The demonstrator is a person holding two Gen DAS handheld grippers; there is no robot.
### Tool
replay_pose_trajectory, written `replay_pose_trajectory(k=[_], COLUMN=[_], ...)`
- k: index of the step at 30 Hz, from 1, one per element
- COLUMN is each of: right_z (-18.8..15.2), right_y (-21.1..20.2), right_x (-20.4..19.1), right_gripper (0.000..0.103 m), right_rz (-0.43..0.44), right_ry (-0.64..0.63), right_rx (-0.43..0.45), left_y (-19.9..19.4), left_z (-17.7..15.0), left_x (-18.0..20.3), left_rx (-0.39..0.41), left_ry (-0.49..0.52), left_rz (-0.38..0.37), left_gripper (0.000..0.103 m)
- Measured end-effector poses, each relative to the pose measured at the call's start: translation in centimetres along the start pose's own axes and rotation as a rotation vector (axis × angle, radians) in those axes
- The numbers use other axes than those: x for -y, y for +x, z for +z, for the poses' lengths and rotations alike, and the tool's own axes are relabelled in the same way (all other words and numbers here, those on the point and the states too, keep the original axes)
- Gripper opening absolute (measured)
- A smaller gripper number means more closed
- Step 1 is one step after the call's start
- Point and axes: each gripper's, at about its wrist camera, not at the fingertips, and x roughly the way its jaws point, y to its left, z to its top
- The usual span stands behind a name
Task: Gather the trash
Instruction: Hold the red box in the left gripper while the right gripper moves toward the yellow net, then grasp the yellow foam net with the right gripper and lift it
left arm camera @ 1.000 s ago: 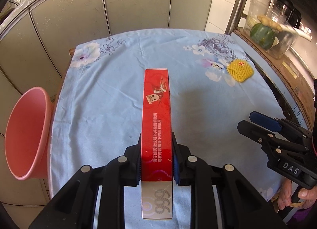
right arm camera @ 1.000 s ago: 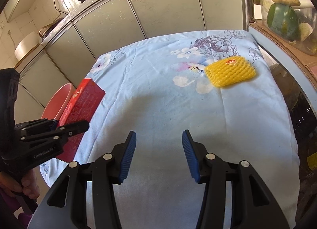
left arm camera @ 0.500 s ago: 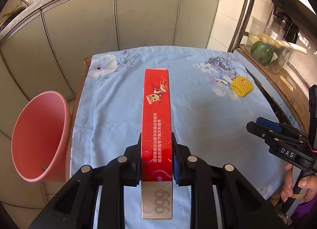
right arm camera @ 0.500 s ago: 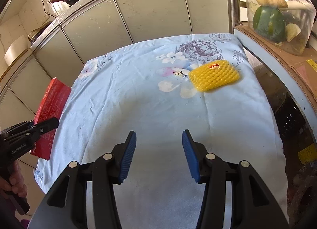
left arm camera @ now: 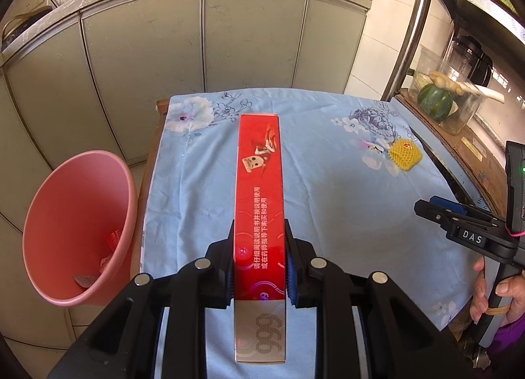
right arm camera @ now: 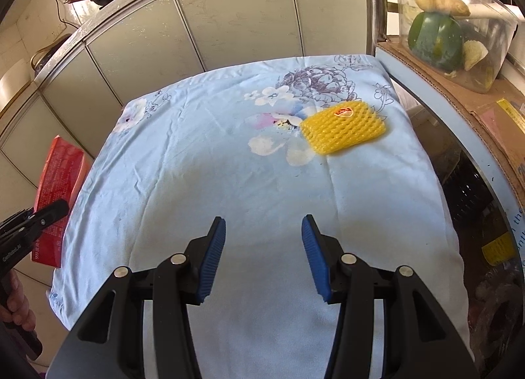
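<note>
My left gripper (left arm camera: 259, 231) is shut on a long red carton (left arm camera: 260, 188) with a silver end, held above the table's near left part; it also shows in the right wrist view (right arm camera: 59, 188). A pink bucket (left arm camera: 75, 224) stands beside the table's left edge with a few scraps inside. A yellow foam fruit net (right arm camera: 343, 131) lies on the blue floral tablecloth (right arm camera: 229, 175) at the far right. My right gripper (right arm camera: 264, 228) is open and empty above the cloth's near part, well short of the net.
Grey cabinet doors (left arm camera: 197, 37) stand behind the table. A metal pole (right arm camera: 377, 1) and a shelf with a clear tub of vegetables (right arm camera: 449, 24) line the right side. A cardboard sheet (right arm camera: 459, 110) borders the table's right edge.
My left gripper has pulled back and up with the red carton, so the pink bucket shows more fully. My right gripper has also drawn back a little from the net.
</note>
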Motion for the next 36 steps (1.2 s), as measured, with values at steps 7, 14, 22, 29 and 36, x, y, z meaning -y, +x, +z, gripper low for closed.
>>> replay_pose_trajectory(k=[7, 14, 22, 29, 36], right_z=[1.3, 3.6, 6.8, 8.5, 7.6], right_y=[-0.8, -0.6, 3.6, 7.4, 7.1], right_x=[2.8, 5.1, 6.2, 6.6, 5.4], right_gripper=[0.049, 0.049, 0.049, 0.049, 0.016], right_rz=[-0.02, -0.017, -0.018, -0.144, -0.117], right_ry=[0.084, 0.194, 0.354, 0.355, 0.282], right_rx=[0.022, 0.042, -0.017, -0.051, -0.011], left_y=[-0.7, -0.8, -0.1, 0.5, 0.5], left_z=[-0.2, -0.5, -0.7, -1.1, -0.9], left_x=[-1.4, -2.2, -3.1, -3.6, -4.1], left_rx=[0.032, 0.041, 0.035, 0.016, 0.027], left_ry=[-0.035, -0.05, -0.077, -0.085, -0.101], left_rz=[-0.021, -0.053, -0.078, -0.085, -0.081], left_gripper=[0.022, 0.022, 0.022, 0.022, 0.022])
